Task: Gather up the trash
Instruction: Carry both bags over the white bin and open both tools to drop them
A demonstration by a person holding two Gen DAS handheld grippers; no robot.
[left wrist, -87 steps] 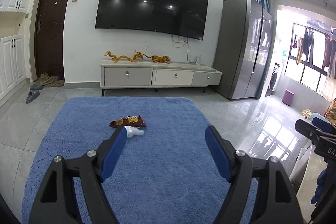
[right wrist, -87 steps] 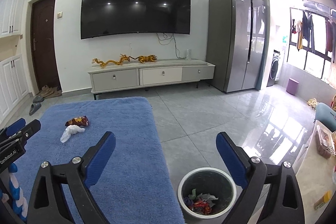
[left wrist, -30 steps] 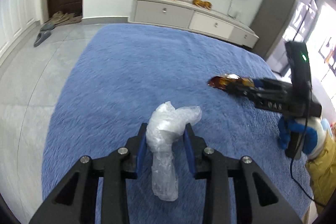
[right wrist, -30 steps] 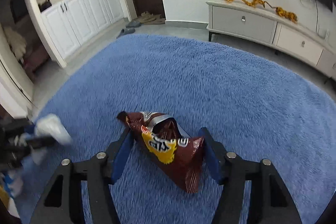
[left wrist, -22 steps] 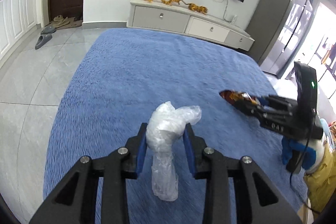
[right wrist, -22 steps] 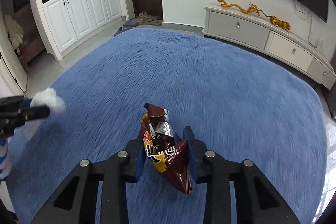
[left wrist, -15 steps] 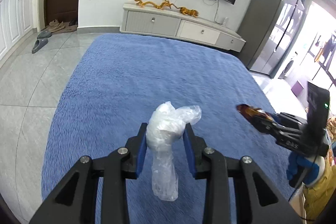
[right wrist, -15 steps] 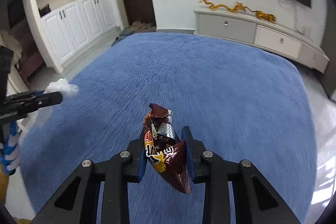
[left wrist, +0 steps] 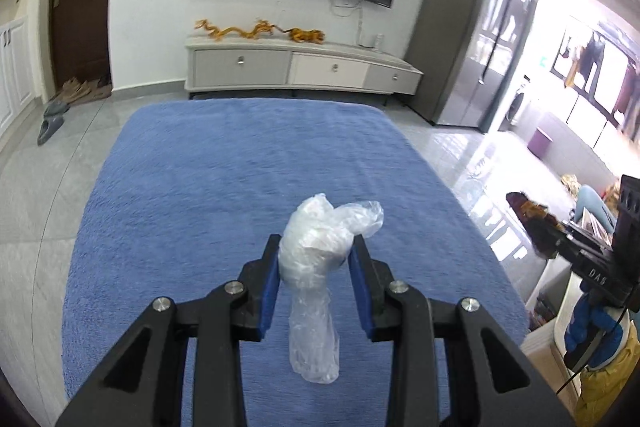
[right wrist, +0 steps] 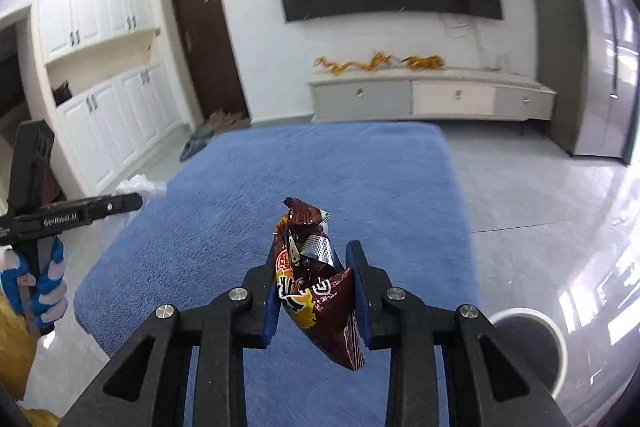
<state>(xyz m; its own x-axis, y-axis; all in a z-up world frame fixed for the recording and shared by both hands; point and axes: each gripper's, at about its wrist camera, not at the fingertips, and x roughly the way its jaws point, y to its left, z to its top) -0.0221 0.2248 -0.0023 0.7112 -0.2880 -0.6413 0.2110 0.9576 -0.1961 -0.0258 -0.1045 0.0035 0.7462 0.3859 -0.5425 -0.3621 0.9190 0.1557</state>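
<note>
My left gripper (left wrist: pixel 315 247) is shut on a crumpled clear plastic bag (left wrist: pixel 320 267), held above the blue rug (left wrist: pixel 200 187). My right gripper (right wrist: pixel 314 255) is shut on a brown snack wrapper (right wrist: pixel 316 283), lifted over the rug's right part (right wrist: pixel 320 167). A white-rimmed trash bin (right wrist: pixel 532 343) stands on the floor at the lower right of the right wrist view. The right gripper with the wrapper (left wrist: pixel 528 215) shows at the right edge of the left wrist view. The left gripper with the plastic bag (right wrist: pixel 140 187) shows at the left of the right wrist view.
A TV cabinet (left wrist: pixel 300 67) with gold dragon ornaments stands against the far wall under a wall TV. A grey fridge (left wrist: pixel 472 39) is at the right, white cupboards (right wrist: pixel 108 115) and a dark door at the left. Slippers (left wrist: pixel 50 125) lie on the tiled floor.
Both grippers closed on their trash and lifted it off the rug. Both have raised and swung right; the trash bin has come into the right wrist view.
</note>
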